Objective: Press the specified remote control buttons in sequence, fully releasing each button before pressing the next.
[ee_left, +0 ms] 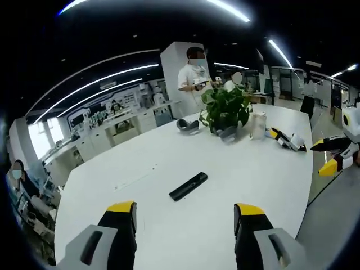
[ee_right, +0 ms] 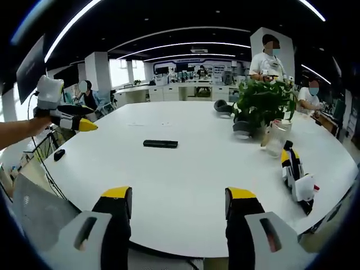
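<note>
Remote control [ee_left: 188, 186] flat on white table [ee_left: 253, 169], ahead of left gripper [ee_left: 185, 216], between its wide-spread jaws, well apart. Right gripper [ee_right: 178, 209] also wide, empty, remote far ahead. Risks: wide jaws mashing neighbouring buttons, skidding the loose remote.

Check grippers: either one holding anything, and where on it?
Nothing held. Left gripper and right gripper both stand open and empty; the remote lies untouched on the white table.
</note>
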A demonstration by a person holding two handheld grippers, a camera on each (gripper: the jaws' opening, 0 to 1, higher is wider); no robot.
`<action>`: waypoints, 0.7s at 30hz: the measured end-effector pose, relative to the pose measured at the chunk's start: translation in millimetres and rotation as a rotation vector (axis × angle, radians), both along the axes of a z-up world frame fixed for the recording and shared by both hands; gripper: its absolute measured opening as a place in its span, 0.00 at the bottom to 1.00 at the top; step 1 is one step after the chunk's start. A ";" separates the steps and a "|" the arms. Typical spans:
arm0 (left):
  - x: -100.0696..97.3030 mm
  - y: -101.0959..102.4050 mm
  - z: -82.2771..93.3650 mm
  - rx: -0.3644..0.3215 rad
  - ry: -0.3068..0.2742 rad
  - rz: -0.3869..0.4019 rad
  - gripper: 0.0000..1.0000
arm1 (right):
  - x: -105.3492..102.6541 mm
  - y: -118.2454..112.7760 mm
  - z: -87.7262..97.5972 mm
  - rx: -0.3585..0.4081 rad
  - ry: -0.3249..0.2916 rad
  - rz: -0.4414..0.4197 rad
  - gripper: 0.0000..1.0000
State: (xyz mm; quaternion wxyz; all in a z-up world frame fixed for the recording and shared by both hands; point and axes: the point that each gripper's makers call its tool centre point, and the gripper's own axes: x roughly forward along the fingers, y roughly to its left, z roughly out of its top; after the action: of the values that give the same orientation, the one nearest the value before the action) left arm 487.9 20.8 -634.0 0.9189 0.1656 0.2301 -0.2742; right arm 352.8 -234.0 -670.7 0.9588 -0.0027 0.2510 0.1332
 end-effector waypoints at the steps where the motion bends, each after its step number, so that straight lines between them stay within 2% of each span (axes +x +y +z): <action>1: 3.0 -2.4 -1.8 0.009 0.014 -0.009 0.73 | -0.1 0.0 -0.2 0.001 0.001 -0.001 0.69; 7: 29.0 -21.7 -5.9 0.030 0.050 -0.077 0.72 | -0.5 -0.2 0.2 0.008 0.001 -0.002 0.68; 10: 36.8 -30.7 -11.3 0.037 0.099 -0.120 0.71 | -1.2 0.7 -0.4 0.009 0.005 0.003 0.68; 14: 47.1 -41.4 -17.1 0.056 0.126 -0.173 0.71 | -1.2 0.5 -0.9 0.010 0.009 0.002 0.67; 21: 67.3 -53.7 -39.9 0.167 0.200 -0.281 0.69 | -1.6 1.0 -2.1 0.010 0.016 0.005 0.67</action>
State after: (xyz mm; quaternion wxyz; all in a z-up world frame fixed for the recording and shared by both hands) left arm 555.2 -32.8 -674.0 0.8273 0.2438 0.3168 -0.3947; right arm 351.2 -233.0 -672.9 0.9564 0.0024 0.2581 0.1367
